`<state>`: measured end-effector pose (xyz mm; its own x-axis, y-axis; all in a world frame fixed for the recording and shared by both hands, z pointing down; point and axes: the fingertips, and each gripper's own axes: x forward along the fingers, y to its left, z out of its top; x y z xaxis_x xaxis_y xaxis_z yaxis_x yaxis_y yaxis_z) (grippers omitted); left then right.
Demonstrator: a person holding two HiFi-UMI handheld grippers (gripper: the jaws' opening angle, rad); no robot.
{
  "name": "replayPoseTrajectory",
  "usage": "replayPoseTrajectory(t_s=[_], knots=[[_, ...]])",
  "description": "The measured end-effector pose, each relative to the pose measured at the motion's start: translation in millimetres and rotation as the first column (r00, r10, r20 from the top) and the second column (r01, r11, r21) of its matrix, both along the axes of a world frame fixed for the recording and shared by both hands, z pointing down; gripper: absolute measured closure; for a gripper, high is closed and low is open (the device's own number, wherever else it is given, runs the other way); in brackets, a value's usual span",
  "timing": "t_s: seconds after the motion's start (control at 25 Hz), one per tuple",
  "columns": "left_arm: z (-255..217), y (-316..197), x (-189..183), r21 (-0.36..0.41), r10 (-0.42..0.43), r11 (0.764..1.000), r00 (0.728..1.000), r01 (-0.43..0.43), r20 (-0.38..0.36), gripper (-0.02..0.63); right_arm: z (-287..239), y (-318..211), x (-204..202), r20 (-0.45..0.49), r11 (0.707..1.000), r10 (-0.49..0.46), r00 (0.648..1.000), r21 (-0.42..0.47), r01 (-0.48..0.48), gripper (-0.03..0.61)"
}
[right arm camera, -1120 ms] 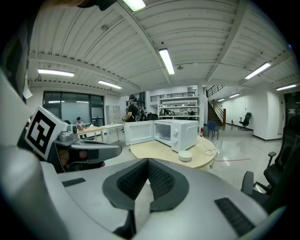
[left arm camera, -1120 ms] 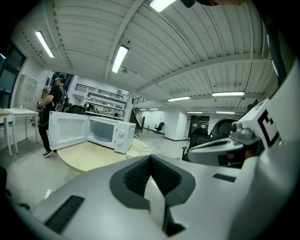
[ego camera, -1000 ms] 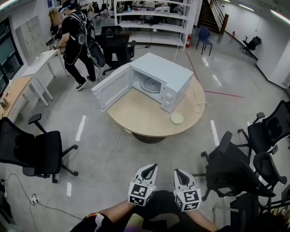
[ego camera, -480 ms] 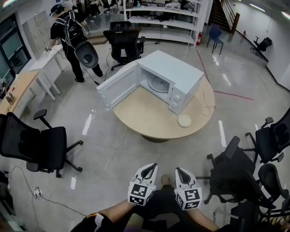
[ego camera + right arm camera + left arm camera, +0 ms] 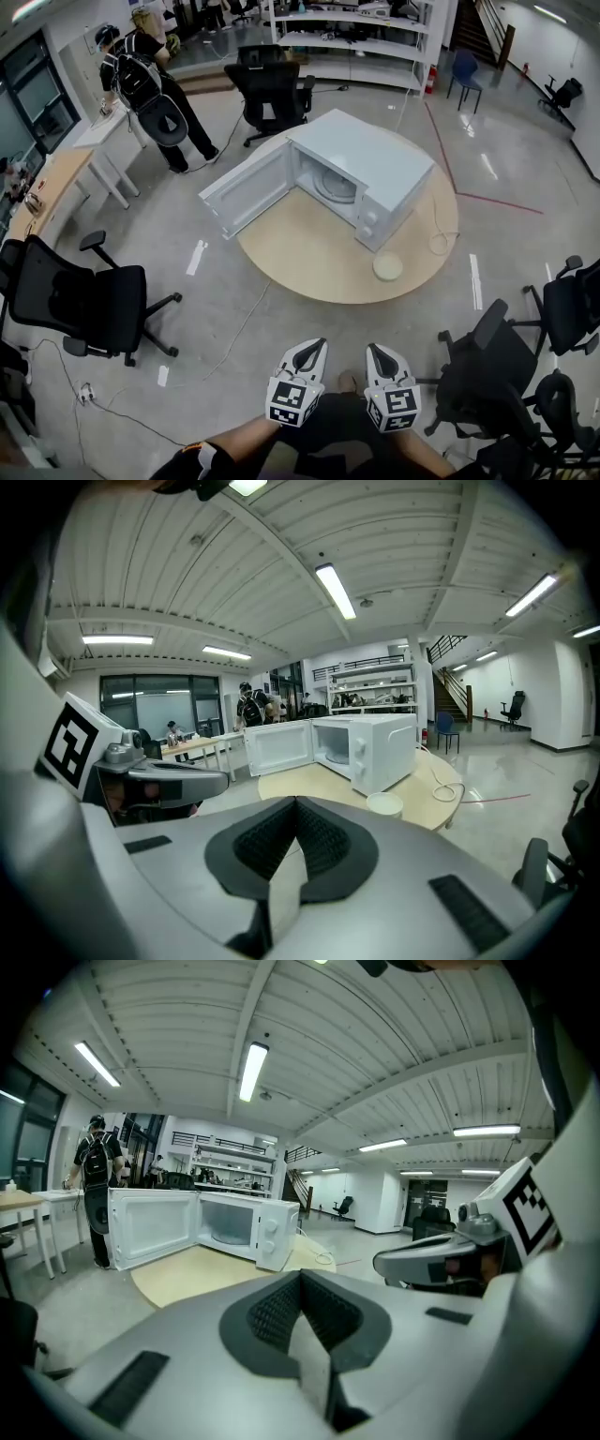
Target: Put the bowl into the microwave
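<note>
Bowl (image 5: 387, 266) set on round table (image 5: 300, 258), outside the open microwave (image 5: 366, 173); both grippers held well away from it.
The bowl is seen near the table's front edge, just beside the microwave's control-panel corner; the microwave door (image 5: 247, 190) is swung wide. The left gripper (image 5: 310, 352) and right gripper (image 5: 379, 354) are held low, side by side, close to the body, forearms tucked in, both pointed toward the table. Each pair of jaws is pressed together, with nothing between.
</note>
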<state>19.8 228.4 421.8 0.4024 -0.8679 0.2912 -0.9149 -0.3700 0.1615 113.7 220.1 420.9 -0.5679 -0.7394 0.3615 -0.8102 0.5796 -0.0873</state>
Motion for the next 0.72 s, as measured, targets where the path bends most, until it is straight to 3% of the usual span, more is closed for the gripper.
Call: replayPoseTrajectory(t_s=[0.72], knots=[[-6.0,-79.5,58.3,0.027,-0.031,0.999,0.998,0.029,0.057,0.568,-2.6,-85.6,55.4,0.052,0.999,-0.045,0.998,0.027,0.043,0.563]])
